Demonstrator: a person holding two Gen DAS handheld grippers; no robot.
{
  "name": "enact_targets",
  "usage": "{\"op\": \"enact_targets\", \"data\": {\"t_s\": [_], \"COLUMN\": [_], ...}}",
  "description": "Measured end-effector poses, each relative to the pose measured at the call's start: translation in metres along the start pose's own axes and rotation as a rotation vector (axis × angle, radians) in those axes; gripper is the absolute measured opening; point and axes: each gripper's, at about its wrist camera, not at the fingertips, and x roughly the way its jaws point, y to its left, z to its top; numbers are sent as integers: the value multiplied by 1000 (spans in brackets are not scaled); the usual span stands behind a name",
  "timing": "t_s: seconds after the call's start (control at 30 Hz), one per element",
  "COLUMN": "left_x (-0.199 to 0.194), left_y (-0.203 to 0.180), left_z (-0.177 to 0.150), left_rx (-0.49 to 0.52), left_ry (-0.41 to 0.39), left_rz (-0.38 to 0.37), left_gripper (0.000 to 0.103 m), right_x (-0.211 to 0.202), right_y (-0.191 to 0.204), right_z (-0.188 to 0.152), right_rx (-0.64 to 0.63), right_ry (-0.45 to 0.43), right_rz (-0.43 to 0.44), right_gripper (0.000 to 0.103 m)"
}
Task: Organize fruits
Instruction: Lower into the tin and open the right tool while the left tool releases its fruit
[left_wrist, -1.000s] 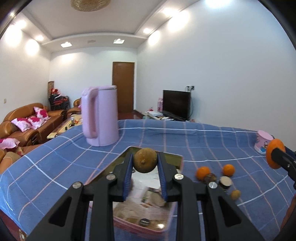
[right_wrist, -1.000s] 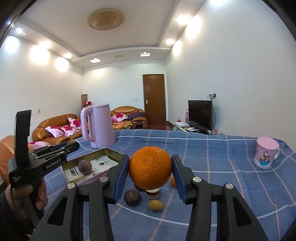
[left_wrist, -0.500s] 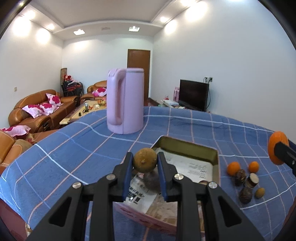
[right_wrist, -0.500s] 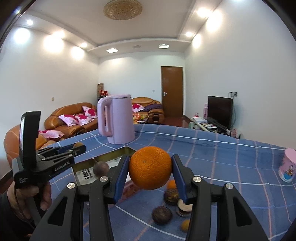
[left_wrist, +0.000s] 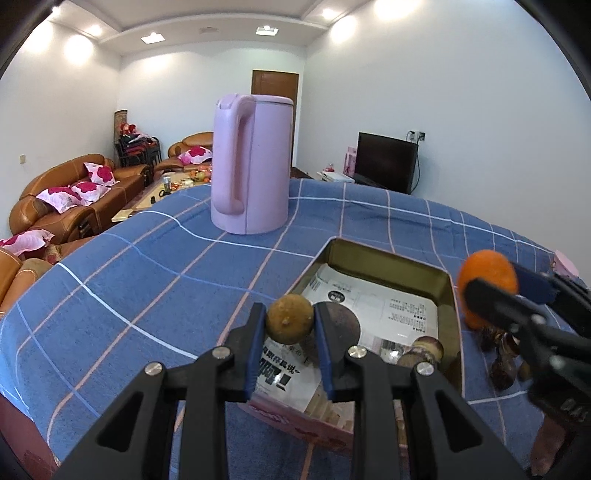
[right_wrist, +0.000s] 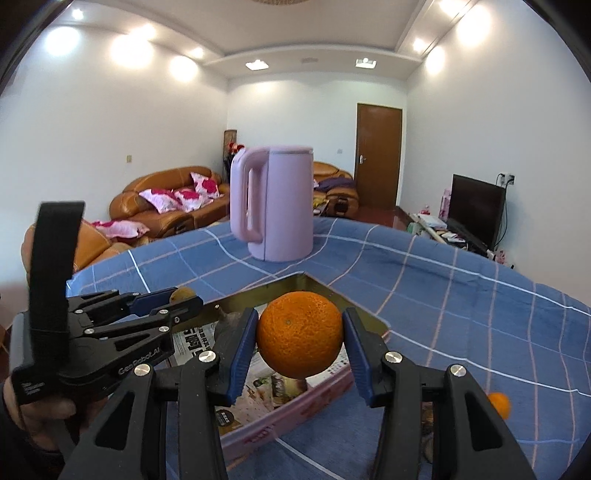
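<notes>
My left gripper (left_wrist: 290, 322) is shut on a small brownish-yellow fruit (left_wrist: 290, 319) and holds it above the near left corner of a metal tray (left_wrist: 384, 265) lined with newspaper. A dark round fruit (left_wrist: 341, 325) lies in the tray just behind it, and another brown fruit (left_wrist: 424, 349) lies further right. My right gripper (right_wrist: 300, 345) is shut on a large orange (right_wrist: 299, 344) and holds it over the tray (right_wrist: 369, 320). The right gripper with its orange (left_wrist: 487, 280) shows at the right of the left wrist view. The left gripper (right_wrist: 183, 301) shows at the left of the right wrist view.
A tall pink kettle (left_wrist: 251, 162) stands on the blue checked cloth (left_wrist: 147, 280) behind the tray. Loose dark fruits (left_wrist: 498, 350) lie on the cloth right of the tray, and a small orange (right_wrist: 498, 404) lies there too. Sofas and a TV stand beyond the table.
Both grippers have moved toward the tray with their fruits. The left one now hangs over the tray's near left corner, and the right one with the orange has come over the tray.
</notes>
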Motion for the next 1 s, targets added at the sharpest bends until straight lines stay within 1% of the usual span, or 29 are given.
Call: {"op": "enact_targets", "data": {"t_s": [0.2,0.67,1.0], "left_x": [6,22,20], "left_y": [0,0,1], "left_z": [0,-4,-4], "left_rx": [9,40,42], "left_ry": [27,115,116], "left_rz": [-14,-29,-20], "left_gripper": [28,28,28], "right_x": [23,49,58], "right_y": [4,10,10], "right_z": [-3,-11,-13], "right_rx": [4,-8,1], "right_ry": [52,145,181], "right_rz": [4,25,54], "right_gripper": [49,49,49]}}
